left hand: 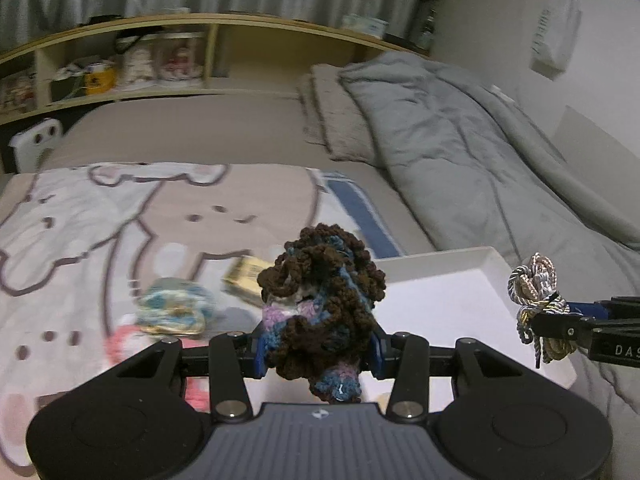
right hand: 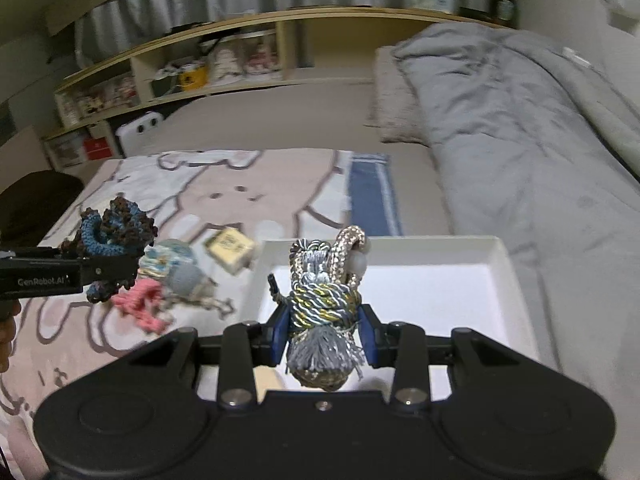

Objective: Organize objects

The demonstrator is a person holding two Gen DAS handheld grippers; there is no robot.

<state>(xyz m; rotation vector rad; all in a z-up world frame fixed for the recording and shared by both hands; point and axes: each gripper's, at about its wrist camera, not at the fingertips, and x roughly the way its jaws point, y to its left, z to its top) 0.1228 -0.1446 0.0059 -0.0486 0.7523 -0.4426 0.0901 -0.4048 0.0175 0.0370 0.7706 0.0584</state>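
My left gripper (left hand: 318, 350) is shut on a brown, blue and purple crochet piece (left hand: 320, 300), held above the bed just left of the white tray (left hand: 460, 300). It also shows in the right wrist view (right hand: 114, 228). My right gripper (right hand: 324, 332) is shut on a silver, gold and grey tassel cord (right hand: 324, 292), held over the white tray (right hand: 440, 280). The tassel cord also shows in the left wrist view (left hand: 536, 292). On the blanket lie a pale blue crochet piece (right hand: 172, 258), a pink crochet piece (right hand: 138, 300), a grey knitted piece (right hand: 188, 280) and a small yellowish box (right hand: 230, 248).
A cartoon-print blanket (right hand: 200, 192) covers the near part of the bed. A grey duvet (right hand: 520, 140) is heaped on the right. A wooden shelf (right hand: 240, 60) with jars and boxes runs behind the bed. A white object (right hand: 140, 128) stands at the bed's far left corner.
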